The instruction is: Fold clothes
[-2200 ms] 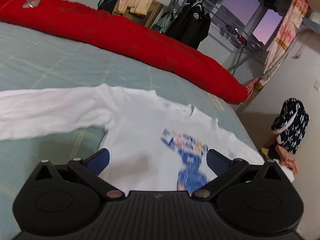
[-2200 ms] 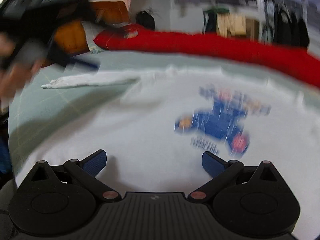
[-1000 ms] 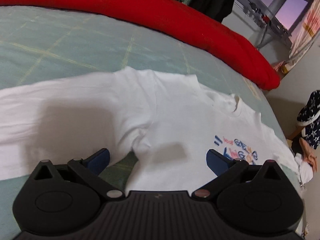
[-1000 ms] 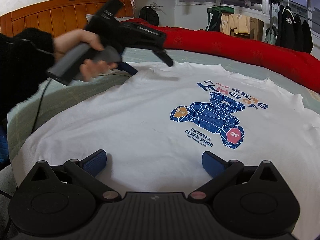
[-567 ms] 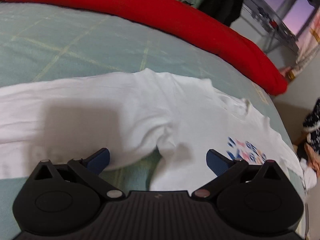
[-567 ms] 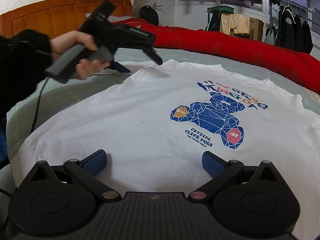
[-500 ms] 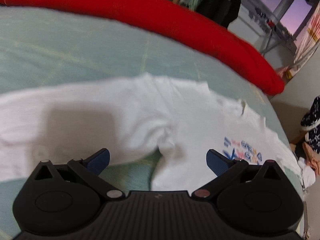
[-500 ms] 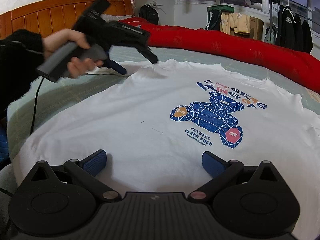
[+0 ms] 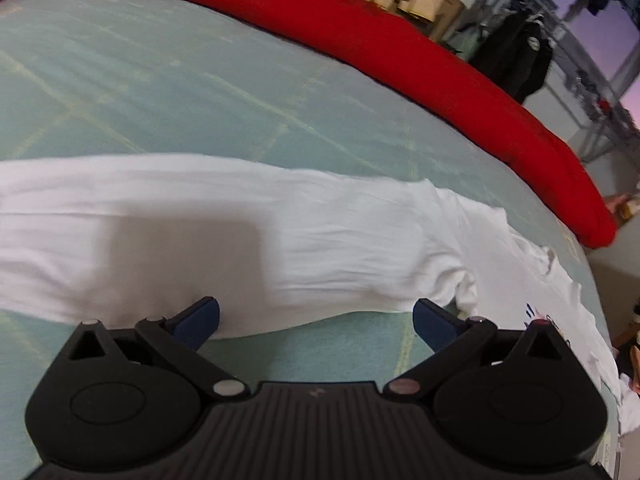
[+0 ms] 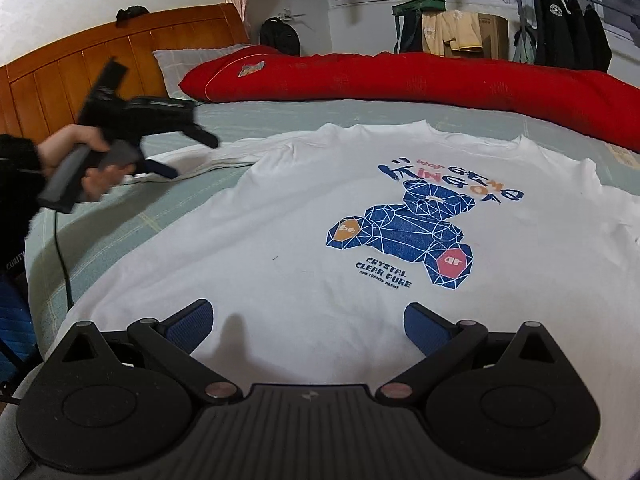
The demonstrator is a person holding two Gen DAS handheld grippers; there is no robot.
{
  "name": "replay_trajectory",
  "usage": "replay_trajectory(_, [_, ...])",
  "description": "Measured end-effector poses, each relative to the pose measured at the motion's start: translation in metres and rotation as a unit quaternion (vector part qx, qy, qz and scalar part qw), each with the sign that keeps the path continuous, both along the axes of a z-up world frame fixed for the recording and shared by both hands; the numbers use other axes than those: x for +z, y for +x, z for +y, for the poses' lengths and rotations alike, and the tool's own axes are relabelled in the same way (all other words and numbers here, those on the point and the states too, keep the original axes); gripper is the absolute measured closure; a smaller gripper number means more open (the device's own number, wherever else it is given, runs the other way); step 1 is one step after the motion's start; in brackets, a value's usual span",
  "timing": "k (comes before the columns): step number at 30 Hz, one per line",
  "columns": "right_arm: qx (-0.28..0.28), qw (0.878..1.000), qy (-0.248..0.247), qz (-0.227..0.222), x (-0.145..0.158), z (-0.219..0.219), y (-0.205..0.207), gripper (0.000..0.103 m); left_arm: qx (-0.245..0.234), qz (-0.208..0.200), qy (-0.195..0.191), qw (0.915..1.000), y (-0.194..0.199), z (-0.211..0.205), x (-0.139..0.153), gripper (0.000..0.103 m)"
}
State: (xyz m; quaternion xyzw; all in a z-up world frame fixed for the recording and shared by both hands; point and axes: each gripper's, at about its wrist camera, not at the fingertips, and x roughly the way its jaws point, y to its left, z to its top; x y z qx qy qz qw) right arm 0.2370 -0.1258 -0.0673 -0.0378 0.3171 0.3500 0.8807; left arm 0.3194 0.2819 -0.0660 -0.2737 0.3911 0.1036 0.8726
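Green bedsheet (image 9: 168, 80) under white shirt (image 10: 320, 208) (both tongs (image 9: 316, 320) (image 10: 308, 324) agape)

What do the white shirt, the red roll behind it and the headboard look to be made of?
White shirt: soft matte knit, probably cotton; it lies limp with fine wrinkles, and the bear print sits flat like ink.
Red roll: thick, plush-looking fabric, likely a fleece or padded blanket; puffy, no sheen.
Headboard: wood, orange-brown with a slight gloss and vertical panel grooves.
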Motion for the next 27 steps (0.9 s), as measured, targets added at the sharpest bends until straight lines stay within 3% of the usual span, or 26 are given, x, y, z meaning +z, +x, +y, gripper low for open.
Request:
replay_trajectory(4, [-0.003,1.0,0.002,0.002,-0.002,0.0,0.001,0.0,-0.001,-0.034,0.011,0.9994,0.012,0.002,0.018,0.001])
replay_trajectory(8, [-0.003,1.0,-0.005,-0.003,-0.004,0.002,0.002,0.0,0.006,-0.017,0.033,0.9993,0.032,0.005,0.007,0.001])
replay_trajectory(10, [-0.002,1.0,-0.01,-0.007,-0.005,0.003,0.001,0.0,0.02,-0.001,0.032,0.9993,0.027,0.012,-0.005,0.001])
replay_trajectory(14, [0.0,1.0,-0.02,-0.015,-0.006,0.006,-0.001,0.0,0.047,-0.011,-0.003,0.9989,-0.004,0.034,-0.02,0.001])
replay_trajectory(16, [0.0,1.0,-0.021,-0.015,-0.006,0.006,-0.001,0.0,0.068,-0.018,-0.021,0.9973,-0.02,0.045,-0.014,0.001])
replay_trajectory(20, [-0.001,1.0,-0.016,-0.013,-0.006,0.004,0.0,0.0,0.098,-0.032,0.002,0.9947,-0.037,0.067,0.002,0.001])
replay_trajectory(27, [-0.002,1.0,-0.024,-0.019,-0.008,0.008,0.0,0.0,0.139,0.0,-0.002,0.9903,-0.046,0.091,-0.022,0.001])
